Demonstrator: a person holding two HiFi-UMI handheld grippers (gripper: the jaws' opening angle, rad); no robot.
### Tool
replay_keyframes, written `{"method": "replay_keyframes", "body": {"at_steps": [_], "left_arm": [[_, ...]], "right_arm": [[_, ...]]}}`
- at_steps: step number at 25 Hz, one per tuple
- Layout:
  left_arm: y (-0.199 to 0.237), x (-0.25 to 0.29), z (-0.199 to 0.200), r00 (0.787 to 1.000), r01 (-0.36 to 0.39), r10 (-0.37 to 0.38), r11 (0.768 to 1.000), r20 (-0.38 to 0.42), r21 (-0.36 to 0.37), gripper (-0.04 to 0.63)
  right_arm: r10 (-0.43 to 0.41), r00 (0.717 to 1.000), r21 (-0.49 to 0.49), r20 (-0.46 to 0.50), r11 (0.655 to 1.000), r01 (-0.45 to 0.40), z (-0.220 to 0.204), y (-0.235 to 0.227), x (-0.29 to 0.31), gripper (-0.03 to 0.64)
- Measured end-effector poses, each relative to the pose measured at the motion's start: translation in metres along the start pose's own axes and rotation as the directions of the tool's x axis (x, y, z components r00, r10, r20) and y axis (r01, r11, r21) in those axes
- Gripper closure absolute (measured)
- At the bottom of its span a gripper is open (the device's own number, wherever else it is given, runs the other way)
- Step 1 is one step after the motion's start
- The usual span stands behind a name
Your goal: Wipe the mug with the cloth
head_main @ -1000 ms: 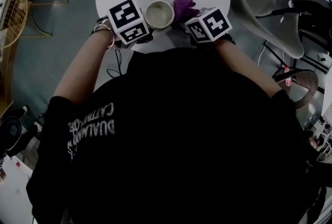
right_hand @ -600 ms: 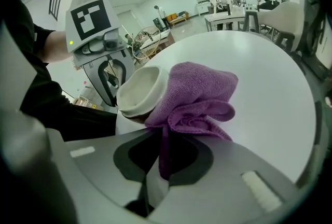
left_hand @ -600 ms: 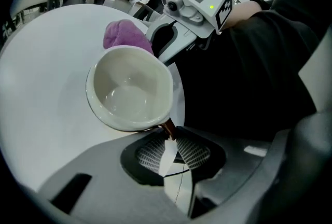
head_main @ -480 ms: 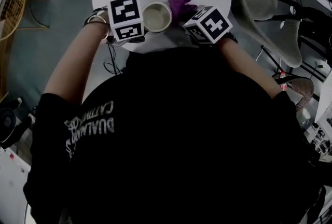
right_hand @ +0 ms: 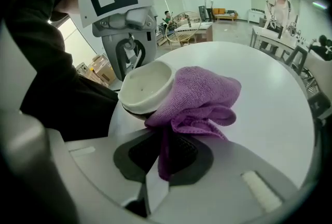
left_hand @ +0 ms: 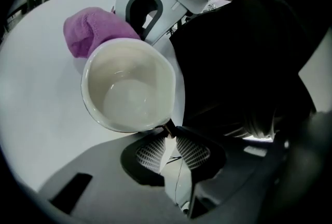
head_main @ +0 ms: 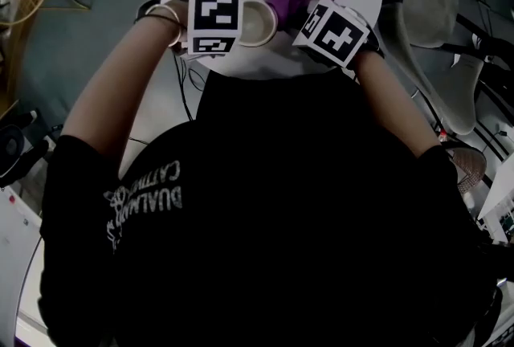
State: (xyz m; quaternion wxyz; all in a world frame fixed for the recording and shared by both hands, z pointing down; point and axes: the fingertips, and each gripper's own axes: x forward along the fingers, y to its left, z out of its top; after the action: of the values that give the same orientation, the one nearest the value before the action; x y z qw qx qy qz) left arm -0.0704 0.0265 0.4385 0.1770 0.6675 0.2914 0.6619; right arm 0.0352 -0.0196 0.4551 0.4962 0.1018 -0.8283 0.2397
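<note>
Left gripper [left_hand: 171, 141] clenched on mug [left_hand: 129, 88]; right gripper [right_hand: 165, 154] pinches cloth [right_hand: 199, 94], touching mug side. Best: steady mug, sweep cloth round wall.

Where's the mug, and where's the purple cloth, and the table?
mug [left_hand: 127, 98]: left gripper view, on its inside bottom.
purple cloth [right_hand: 202, 88]: right gripper view, on its bunched top.
white table [right_hand: 267, 91]: right gripper view, on its bare top.

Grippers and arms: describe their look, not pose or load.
Left gripper and right gripper: pale grey shells, dark tongs with mesh-textured pads, each topped by a white cube with black square markers. Black short-sleeved T-shirt with white print; bangles on the left wrist.
</note>
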Motion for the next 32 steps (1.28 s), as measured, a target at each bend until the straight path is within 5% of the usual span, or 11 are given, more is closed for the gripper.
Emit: {"method": "replay_keyframes", "body": {"at_steps": [6, 14, 32], "left_arm": [[0.013, -0.006, -0.005, 0.996, -0.062, 0.066, 0.996, -0.059, 0.065, 0.523], [0.005, -0.001, 0.012, 0.995, -0.097, 0.099, 0.978, -0.006, 0.184, 0.523], [0.012, -0.007, -0.015, 0.944, -0.108, 0.204, 0.934, -0.26, 0.339, 0.523]], "right_arm": [[0.072, 0.995, -0.007, 0.062, 0.997, -0.072, 0.004, -0.011, -0.004, 0.58], [0.126, 0.989, -0.143, 0.071, 0.983, -0.115, 0.009, -0.015, -0.005, 0.58], [0.153, 0.988, -0.336, -0.035, 0.929, -0.156, 0.022, -0.023, -0.002, 0.58]]}}
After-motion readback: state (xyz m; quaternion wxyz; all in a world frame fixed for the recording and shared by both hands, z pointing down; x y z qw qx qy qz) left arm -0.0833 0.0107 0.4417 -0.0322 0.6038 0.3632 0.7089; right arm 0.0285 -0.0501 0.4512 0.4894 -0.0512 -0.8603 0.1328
